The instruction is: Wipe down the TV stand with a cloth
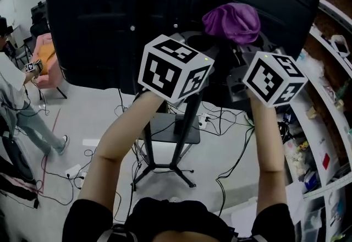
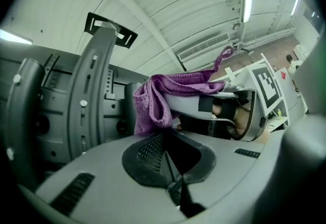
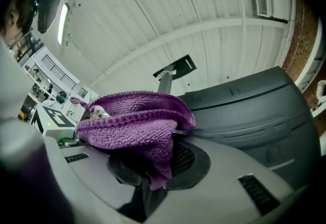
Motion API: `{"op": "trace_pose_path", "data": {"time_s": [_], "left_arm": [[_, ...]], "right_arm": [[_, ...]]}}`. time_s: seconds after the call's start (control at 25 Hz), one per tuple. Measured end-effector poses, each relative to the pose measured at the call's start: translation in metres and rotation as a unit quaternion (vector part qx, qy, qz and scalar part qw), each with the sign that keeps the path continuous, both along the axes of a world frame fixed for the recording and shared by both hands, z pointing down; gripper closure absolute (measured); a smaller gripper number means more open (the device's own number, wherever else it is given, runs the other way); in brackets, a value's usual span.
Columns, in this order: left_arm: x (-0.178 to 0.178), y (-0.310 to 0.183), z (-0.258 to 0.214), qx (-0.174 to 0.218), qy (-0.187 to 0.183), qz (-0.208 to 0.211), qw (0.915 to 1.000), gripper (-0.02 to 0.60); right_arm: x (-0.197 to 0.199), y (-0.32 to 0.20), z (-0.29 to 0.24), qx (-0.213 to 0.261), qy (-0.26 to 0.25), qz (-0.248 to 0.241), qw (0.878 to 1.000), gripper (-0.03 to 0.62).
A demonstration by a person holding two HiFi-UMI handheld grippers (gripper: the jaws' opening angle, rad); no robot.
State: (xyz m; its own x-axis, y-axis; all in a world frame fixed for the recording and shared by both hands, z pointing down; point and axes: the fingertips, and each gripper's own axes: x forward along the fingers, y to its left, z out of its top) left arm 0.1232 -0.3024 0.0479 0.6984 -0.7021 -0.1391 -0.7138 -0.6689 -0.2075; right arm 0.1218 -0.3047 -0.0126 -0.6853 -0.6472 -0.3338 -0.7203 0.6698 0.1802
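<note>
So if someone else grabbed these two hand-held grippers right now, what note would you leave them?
Right hand-held gripper: shut on the purple cloth, held up at the back of the TV.
Left hand-held gripper: shut, nothing in it, raised beside the cloth.
TV stand: black post and shelf below both grippers.
Done: the cloth is in hand. The pictures do not show whether anything has been wiped.
Left: probably run the cloth over the post and shelf.
</note>
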Motion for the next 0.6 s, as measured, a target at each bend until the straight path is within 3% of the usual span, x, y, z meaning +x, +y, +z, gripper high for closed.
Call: {"op": "trace_pose_path", "data": {"time_s": [0.32,0.6], "left_arm": [[-0.079,0.001,-0.015,0.003,0.001,-0.026,0.9997,0.575],[-0.127,-0.013,-0.046,0.013,0.000,-0.030,0.9995,0.575]], "right_arm": [[-0.082,0.003,-0.015,0.014,0.020,-0.023,0.999,0.530],[-0.129,-0.015,-0.042,0.036,0.040,0.001,0.999,0.530]]}}
